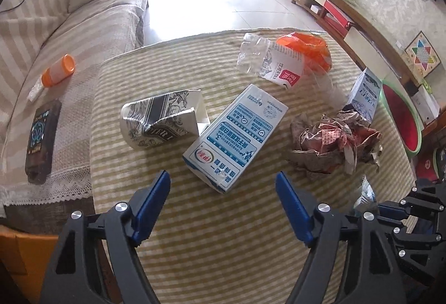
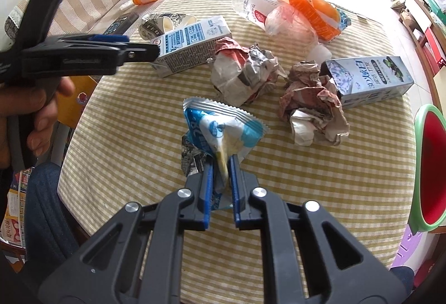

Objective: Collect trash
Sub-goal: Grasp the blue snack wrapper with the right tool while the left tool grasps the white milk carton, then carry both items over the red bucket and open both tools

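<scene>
table [image 1: 223, 248]: round, striped cloth, trash spread across far half; near half bare, room to move.
bin [image 2: 429, 173]: red, green rim, off table's right edge.
milk carton [image 1: 237, 136]: lying flat, long axis diagonal, just ahead of left gripper [image 1: 223, 181], jaws wide open, empty.
wrapper [image 2: 223, 128]: blue-white, pinched in right gripper [image 2: 221, 164], jaws closed on it; right nearer bin.
</scene>
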### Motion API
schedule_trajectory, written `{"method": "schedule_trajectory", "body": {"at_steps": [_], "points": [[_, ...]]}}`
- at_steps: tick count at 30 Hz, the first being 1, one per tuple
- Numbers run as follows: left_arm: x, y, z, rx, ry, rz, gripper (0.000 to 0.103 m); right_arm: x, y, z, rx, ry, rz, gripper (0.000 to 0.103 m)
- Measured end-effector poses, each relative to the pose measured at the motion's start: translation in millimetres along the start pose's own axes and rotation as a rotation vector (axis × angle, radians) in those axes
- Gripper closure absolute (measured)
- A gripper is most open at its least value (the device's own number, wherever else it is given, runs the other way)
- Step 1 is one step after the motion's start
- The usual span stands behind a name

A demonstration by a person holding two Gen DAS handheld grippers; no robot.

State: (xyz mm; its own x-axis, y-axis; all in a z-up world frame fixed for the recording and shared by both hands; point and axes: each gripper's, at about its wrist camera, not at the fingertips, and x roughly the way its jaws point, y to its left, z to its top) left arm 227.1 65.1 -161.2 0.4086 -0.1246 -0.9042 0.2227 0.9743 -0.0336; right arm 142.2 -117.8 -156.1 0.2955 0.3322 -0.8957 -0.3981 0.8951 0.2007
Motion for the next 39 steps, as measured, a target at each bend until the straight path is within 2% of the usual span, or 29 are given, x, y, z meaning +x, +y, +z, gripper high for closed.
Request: {"method": "schedule_trajectory", "body": {"at_steps": [13,16,17,22,29,34,39], "points": [[45.6,-3.4,28.7,0.123,0.118,-0.01,0.024,10.6,-10.4,4.2,0.037,0.025,0.011,0.091],[51.8,-3.0,27.8,0.129,0.133,-0.024,0.029,12.3,-10.9,5.2,0.04,0.026,0.014,0.091],[52.3,-3.1,27.3,0.127,0.132,-0.026,0.037,12.4,-11.1,5.6,0.041,0.025,0.016,0.091],[47.7,-2.7,19.2,0.097,0.12,-0.053,0.043,12.9,-11.7,7.1,0.044,0.027,0.03,0.091],[25.4,-12.6,-5.0,0.058,0.078,-0.064,0.045,6.5,-4.7,5.1,0.028,0.016,0.04,0.091],[2.3,-9.1,-23.4,-0.03,0.037,-0.09,0.047,-9.0,-0.9,1.4,0.014,-0.01,0.036,0.091],[-17.0,-10.2,-40.6,-0.072,0.014,-0.101,0.048,-22.4,1.4,-7.6,0.005,-0.03,0.031,0.091]]}}
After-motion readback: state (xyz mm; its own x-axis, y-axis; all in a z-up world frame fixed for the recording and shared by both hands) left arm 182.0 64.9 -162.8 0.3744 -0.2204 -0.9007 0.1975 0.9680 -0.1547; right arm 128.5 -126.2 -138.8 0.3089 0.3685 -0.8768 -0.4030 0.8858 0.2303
